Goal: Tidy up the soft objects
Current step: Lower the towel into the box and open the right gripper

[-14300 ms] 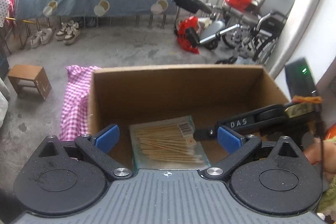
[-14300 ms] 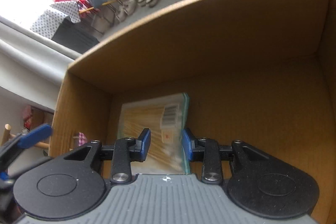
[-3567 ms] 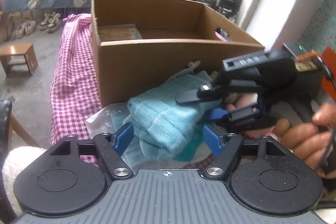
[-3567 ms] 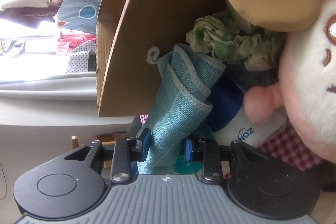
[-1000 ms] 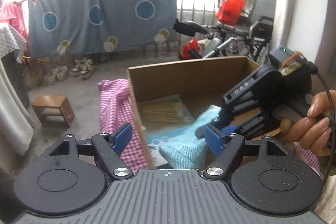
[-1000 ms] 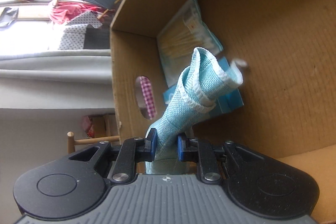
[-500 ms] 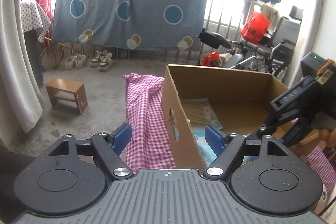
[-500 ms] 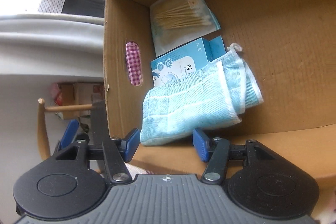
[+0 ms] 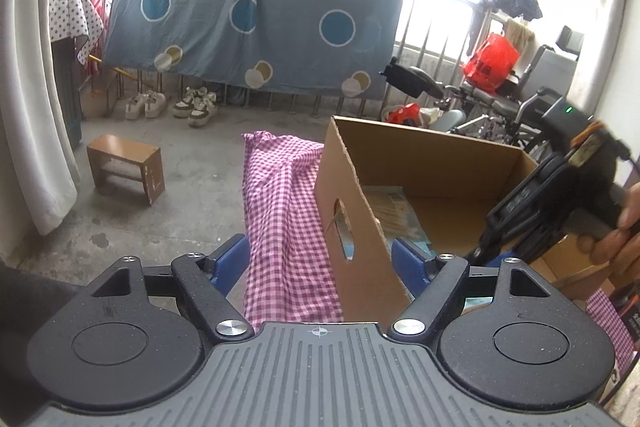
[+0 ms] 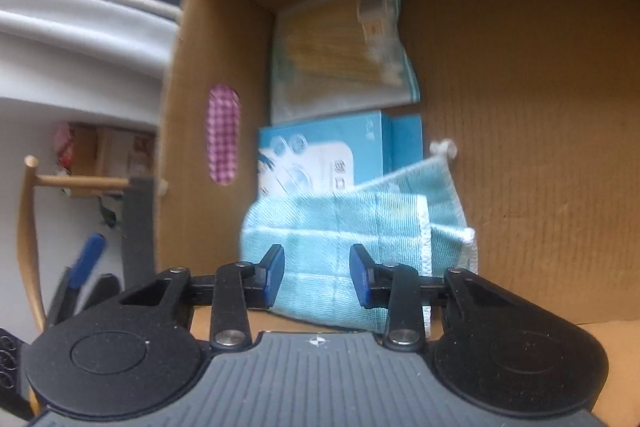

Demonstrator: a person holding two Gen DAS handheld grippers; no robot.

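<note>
Showing only rightward: towel [image 10: 340, 239] inside box [image 10: 520, 107].

A blue-grey sheet with circles and red triangles [image 9: 256, 23] hangs along the railing, pale sneakers [image 9: 172, 105] lined up beneath it. A small brown wooden stool [image 9: 126, 169] stands on the concrete floor [image 9: 192, 187], near a white curtain [image 9: 32, 87]. A red plastic bag [image 9: 490, 59] sits by the wheelchair [image 9: 516, 107].

box contents partly hidden, right view smeared

the folded blue cloth [image 10: 340, 239] covers the lower part of the blue carton [image 10: 332, 155]; the swab packet [image 10: 340, 47] and its label are blurred; from the left wrist, the cardboard box [image 9: 360, 227] wall hides most of what lies inside.
</note>
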